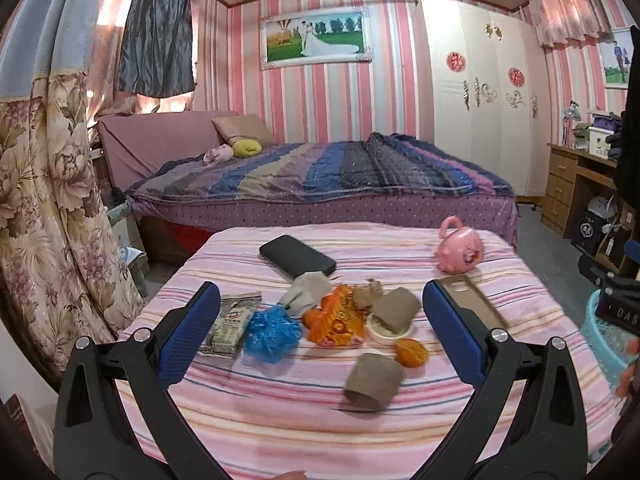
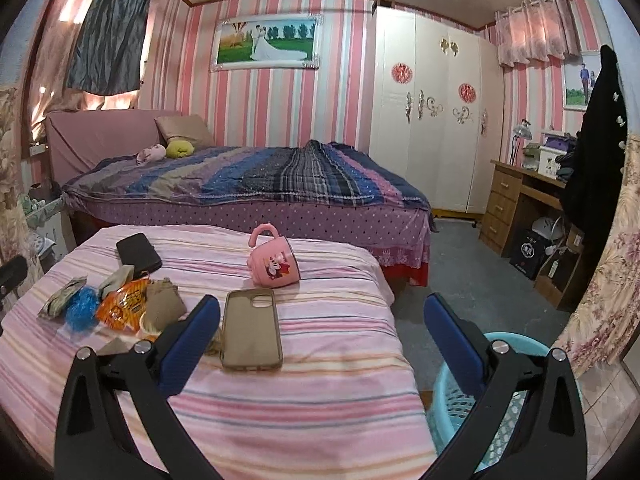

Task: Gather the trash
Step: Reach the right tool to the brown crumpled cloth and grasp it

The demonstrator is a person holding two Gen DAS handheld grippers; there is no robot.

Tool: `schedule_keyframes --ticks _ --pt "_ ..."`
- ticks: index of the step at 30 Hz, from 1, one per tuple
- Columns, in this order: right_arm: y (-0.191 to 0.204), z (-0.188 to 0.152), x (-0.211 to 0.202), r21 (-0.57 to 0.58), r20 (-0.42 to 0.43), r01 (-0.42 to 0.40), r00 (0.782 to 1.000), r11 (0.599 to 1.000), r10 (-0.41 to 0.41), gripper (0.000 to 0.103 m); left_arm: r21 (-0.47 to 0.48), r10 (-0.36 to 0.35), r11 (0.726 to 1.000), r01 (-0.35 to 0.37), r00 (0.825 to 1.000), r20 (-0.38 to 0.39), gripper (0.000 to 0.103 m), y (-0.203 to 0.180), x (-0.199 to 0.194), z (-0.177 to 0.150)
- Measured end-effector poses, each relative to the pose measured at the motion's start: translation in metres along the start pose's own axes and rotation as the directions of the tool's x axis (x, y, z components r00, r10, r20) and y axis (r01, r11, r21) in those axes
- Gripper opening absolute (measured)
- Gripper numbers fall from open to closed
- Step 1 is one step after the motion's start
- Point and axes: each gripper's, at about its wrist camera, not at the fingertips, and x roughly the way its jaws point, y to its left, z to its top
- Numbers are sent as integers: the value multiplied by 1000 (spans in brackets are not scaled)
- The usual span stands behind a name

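— Both tools empty from where you stand?

— Yes. The left gripper (image 1: 320,332) hangs over the striped bedspread (image 1: 280,432) with its blue pads spread wide, nothing between them. The right gripper (image 2: 322,342) is just as wide and just as empty, half over the bed's edge, with the pale blue mesh basket (image 2: 452,396) on the floor below it.

— And the trash?

— All heaped round the orange snack wrapper (image 1: 334,316). Nearest the left gripper, on this side of the wrapper, lies a cardboard tube (image 1: 374,380) on its side, with a bit of orange peel (image 1: 411,353) just beside it. To the wrapper's right a second tube (image 1: 396,312) leans in a small white cup (image 1: 386,330). To its left, a crumpled blue plastic bag (image 1: 272,330), then a flat printed sachet (image 1: 228,330). Behind it, grey paper scraps (image 1: 306,292).

— Anything awkward to pick up?

— I'd guess it's all very light. The tubes should be stiff but crushable, so pinch across the middle, gently. The wrapper and bag look thin, crinkly and slippery; take a bunched fold. The sachet lies flat, so go for an edge.

— The rest isn't rubbish?

— I'd say not: a clear phone case (image 2: 250,330) right of the wrapper, a black phone (image 1: 297,258) beyond it, a pink plastic mug (image 2: 274,266) tipped over further right.
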Motion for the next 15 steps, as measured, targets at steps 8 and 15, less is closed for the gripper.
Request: schedule_keyframes --ticks 8,15 --pt "37 -25 56 -83 -86 -69 994 994 62 99 -7 27 1000 -29 990 -136 98 35 61 -28" --pt "60 -44 89 -65 -163 -129 980 990 117 99 -1 102 995 -104 978 -182 98 48 83 -42"
